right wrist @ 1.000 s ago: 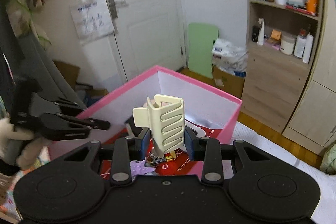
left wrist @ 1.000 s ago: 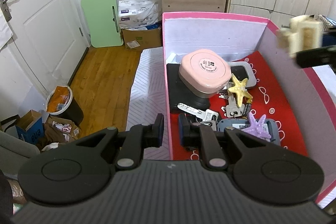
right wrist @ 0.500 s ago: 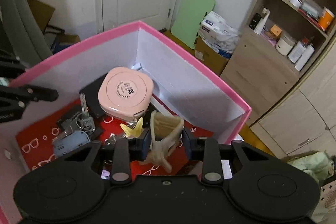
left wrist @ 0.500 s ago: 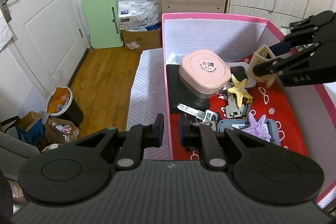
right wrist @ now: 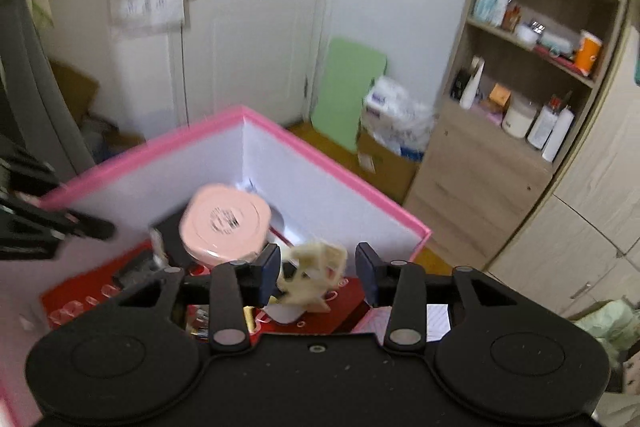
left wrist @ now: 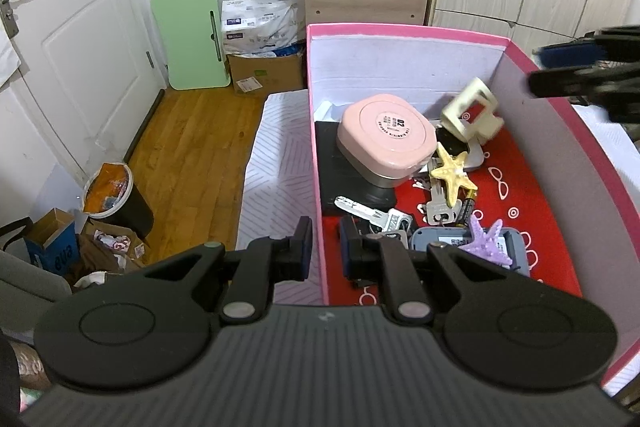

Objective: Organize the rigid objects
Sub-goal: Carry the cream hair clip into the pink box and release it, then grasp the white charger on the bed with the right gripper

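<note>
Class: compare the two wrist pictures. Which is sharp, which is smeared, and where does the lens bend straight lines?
Left wrist view: sharp, except the cream hair clip and right gripper, both smeared. Right wrist view: blurred throughout, the pink box and clip soft; the bookshelf edges bow near the frame edge.

Cream hair clip [right wrist: 314, 277] drops free between just-opened tongs [right wrist: 318, 273].

The cream hair clip [right wrist: 314, 277] is motion-smeared, and the pink case [right wrist: 225, 225] label is unreadable. The right tongs [left wrist: 576, 77] are blurry and cut off at the right edge.
</note>
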Demonstrator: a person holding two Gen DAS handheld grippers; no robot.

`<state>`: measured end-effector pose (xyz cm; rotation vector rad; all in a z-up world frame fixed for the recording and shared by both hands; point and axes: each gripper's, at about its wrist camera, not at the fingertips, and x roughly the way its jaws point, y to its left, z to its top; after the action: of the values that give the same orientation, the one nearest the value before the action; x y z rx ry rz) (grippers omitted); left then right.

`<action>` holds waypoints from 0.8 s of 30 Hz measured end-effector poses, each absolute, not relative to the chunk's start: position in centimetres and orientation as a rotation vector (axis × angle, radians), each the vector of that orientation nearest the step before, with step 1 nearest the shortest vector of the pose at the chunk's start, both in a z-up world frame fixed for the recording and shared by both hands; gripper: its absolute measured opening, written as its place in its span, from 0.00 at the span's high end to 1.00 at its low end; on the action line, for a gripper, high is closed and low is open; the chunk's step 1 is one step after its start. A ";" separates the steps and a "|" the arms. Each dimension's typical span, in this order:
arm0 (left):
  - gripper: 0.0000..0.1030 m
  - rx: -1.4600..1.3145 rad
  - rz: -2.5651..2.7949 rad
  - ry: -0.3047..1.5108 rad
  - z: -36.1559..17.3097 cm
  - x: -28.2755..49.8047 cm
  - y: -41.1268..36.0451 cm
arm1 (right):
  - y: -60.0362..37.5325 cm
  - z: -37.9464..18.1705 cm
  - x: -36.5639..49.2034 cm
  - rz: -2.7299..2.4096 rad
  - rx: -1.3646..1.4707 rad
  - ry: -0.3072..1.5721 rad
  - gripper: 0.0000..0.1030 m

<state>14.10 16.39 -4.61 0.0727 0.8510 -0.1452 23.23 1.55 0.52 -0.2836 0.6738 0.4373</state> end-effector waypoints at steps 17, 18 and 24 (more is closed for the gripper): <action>0.88 0.084 -0.138 0.849 -4.7 14.1 16.2 | -10.6 -4.0 14.6 0.227 -0.121 0.617 0.52; 0.88 0.084 -0.137 0.849 -4.7 14.1 16.2 | -10.8 -4.6 14.6 0.231 -0.140 0.619 0.52; 0.88 0.094 -0.132 0.852 -4.6 14.1 16.1 | -11.4 -7.4 15.9 0.256 -0.185 0.663 0.49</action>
<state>14.10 16.11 -4.63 0.0943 0.8525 -0.1316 15.86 -11.36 -7.39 -0.1848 0.6630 0.2565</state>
